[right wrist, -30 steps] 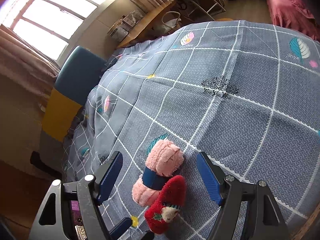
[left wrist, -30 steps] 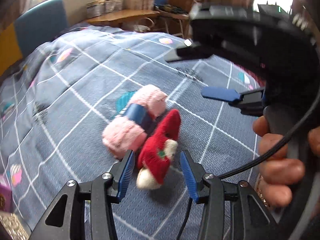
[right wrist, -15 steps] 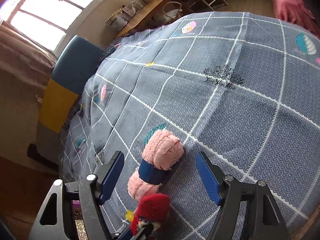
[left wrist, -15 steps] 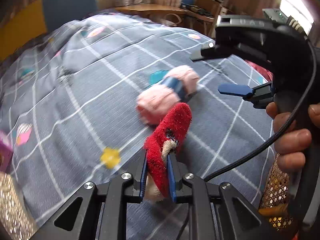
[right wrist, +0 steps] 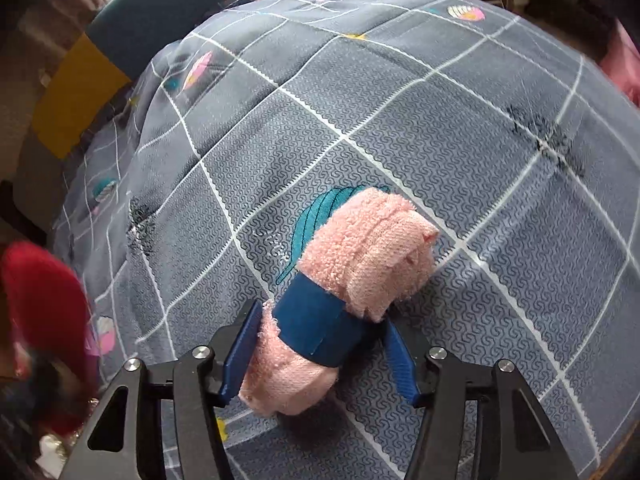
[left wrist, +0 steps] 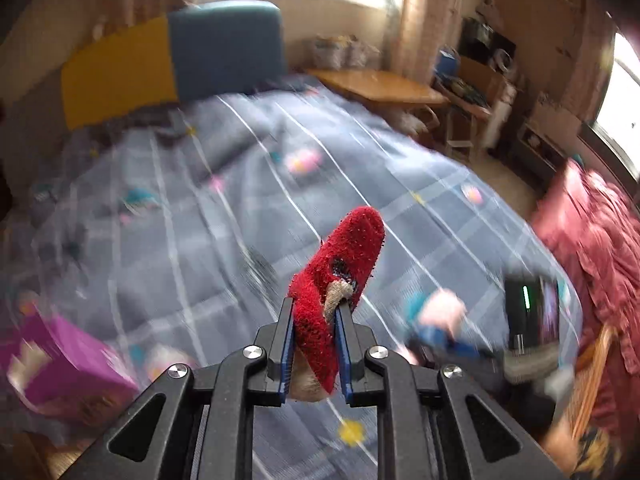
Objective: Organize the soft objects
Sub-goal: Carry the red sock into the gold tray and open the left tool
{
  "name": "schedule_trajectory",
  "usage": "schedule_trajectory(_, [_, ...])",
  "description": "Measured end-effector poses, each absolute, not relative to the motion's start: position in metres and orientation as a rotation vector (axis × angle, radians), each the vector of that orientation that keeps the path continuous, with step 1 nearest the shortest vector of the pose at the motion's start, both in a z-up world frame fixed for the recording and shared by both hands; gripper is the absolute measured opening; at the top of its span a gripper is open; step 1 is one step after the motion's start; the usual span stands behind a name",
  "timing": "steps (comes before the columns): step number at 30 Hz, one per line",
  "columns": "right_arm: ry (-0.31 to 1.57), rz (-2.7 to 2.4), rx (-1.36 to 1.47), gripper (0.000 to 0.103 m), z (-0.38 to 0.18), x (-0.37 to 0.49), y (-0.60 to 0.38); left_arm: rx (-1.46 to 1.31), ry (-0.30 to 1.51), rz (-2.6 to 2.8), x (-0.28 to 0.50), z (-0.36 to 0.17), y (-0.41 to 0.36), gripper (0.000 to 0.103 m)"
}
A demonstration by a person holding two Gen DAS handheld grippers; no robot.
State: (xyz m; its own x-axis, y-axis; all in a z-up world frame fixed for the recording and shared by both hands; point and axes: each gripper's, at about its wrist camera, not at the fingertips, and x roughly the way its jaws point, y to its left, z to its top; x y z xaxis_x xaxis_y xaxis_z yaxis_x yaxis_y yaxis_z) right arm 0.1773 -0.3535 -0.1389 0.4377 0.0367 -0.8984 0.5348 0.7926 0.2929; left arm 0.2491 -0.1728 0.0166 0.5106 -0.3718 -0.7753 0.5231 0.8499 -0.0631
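Note:
My left gripper (left wrist: 314, 344) is shut on a red plush toy (left wrist: 340, 268) and holds it up above the grey checked bedspread (left wrist: 200, 240). The same red toy shows blurred at the left edge of the right wrist view (right wrist: 44, 300). A rolled pink towel with a blue band (right wrist: 344, 308) lies on the bedspread (right wrist: 440, 140). My right gripper (right wrist: 320, 360) is down over it, its jaws on either side of the roll's near end, the left pad touching and the right pad a little apart. The towel and right gripper appear blurred in the left wrist view (left wrist: 440, 320).
A purple box (left wrist: 60, 360) lies at the lower left of the bed. A blue and yellow headboard (left wrist: 172, 56) stands at the far end. A wooden desk (left wrist: 376, 84) and shelves are beyond the bed. Red-pink fabric (left wrist: 592, 260) hangs at the right.
My left gripper has closed on the red toy, lifted it off the bed and swung left. My right gripper has come down around the pink towel and narrowed.

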Motion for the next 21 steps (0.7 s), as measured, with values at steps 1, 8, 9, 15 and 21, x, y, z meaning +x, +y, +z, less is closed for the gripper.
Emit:
schedule_trajectory(1, [1.089, -0.324, 0.570, 0.051, -0.139, 0.179, -0.350, 0.180, 0.863, -0.505, 0.265, 0.030, -0.165, 0.017])
schedule_trajectory(8, [1.110, -0.310, 0.480, 0.051, -0.144, 0.190, -0.341, 0.064, 0.803, -0.152, 0.358, 0.086, -0.019, 0.017])
schedule_trajectory(9, [1.112, -0.309, 0.479, 0.051, -0.143, 0.190, -0.343, 0.054, 0.805, -0.105, 0.363, 0.087, 0.007, 0.017])
schedule_trajectory(15, [1.118, -0.306, 0.453, 0.052, -0.146, 0.196, -0.340, -0.040, 0.837, 0.112, 0.334, 0.059, 0.163, 0.017])
schedule_trajectory(21, [1.115, -0.306, 0.378, 0.051, -0.145, 0.197, -0.332, -0.123, 0.860, 0.157, 0.236, 0.012, 0.245, 0.017])
